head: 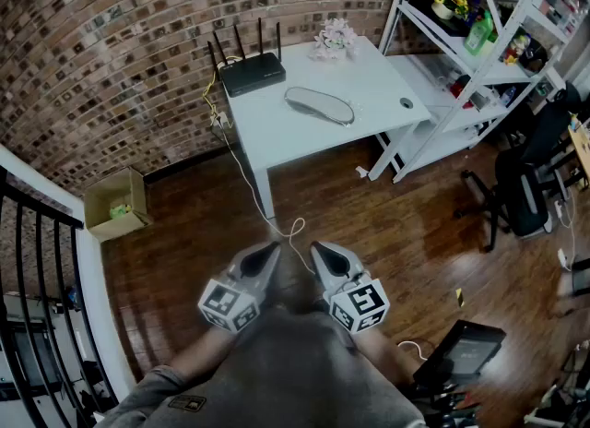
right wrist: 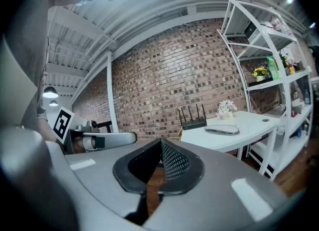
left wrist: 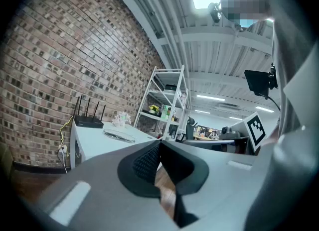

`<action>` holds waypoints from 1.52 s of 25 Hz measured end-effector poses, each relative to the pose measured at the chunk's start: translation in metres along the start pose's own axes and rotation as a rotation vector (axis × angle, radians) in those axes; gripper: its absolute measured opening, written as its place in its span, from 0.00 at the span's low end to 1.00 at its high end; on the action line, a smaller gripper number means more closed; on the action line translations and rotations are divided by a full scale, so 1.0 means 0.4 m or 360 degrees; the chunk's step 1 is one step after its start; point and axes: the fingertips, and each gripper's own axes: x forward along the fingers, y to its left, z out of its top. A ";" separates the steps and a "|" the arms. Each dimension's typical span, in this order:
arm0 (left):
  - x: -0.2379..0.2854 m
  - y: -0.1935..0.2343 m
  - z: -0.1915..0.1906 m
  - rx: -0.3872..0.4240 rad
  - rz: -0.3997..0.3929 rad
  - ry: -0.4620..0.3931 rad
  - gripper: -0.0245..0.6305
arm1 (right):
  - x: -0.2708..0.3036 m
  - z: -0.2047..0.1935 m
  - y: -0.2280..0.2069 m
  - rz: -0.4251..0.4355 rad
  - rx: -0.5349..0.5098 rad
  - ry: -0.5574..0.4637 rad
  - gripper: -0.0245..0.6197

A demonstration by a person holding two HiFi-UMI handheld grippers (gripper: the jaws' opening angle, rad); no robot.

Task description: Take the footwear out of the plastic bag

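Note:
A flat oval plastic bag with the footwear inside (head: pixel 319 105) lies on the white table (head: pixel 378 85); I also see the bag (left wrist: pixel 119 134) in the left gripper view and the bag (right wrist: pixel 223 130) in the right gripper view. Both grippers are far from it, held side by side over the wooden floor close to the person's body. My left gripper (head: pixel 272 249) has its jaws closed with nothing between them, and its tip (left wrist: pixel 159 143) points level at the table. My right gripper (head: pixel 315 248) is likewise shut and empty, with its tip (right wrist: pixel 160 142) aimed toward the table.
On the table stand a black router (head: pixel 252 73) and a small flower bunch (head: pixel 334 37). A white shelf unit (head: pixel 479 48) is at the right, an office chair (head: pixel 530 186) beyond it. A cable (head: pixel 277 223) trails across the floor. A cardboard box (head: pixel 115 203) and black railing (head: pixel 37 306) are at the left.

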 end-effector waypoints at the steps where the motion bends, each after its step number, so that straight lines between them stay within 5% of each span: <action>1: 0.002 0.002 0.001 -0.0003 -0.0005 0.0000 0.04 | 0.002 0.001 -0.001 -0.0006 -0.0001 -0.0002 0.05; 15: 0.112 -0.027 0.026 0.0041 -0.0001 -0.0009 0.04 | -0.014 0.052 -0.123 -0.0015 -0.0018 -0.0056 0.05; 30: 0.511 -0.236 0.000 0.0059 0.0143 -0.0022 0.04 | -0.175 0.129 -0.546 0.0132 0.0003 -0.0078 0.05; 38: 0.628 -0.300 -0.039 0.0030 0.0200 0.0012 0.04 | -0.216 0.127 -0.683 0.0182 0.0029 -0.0054 0.05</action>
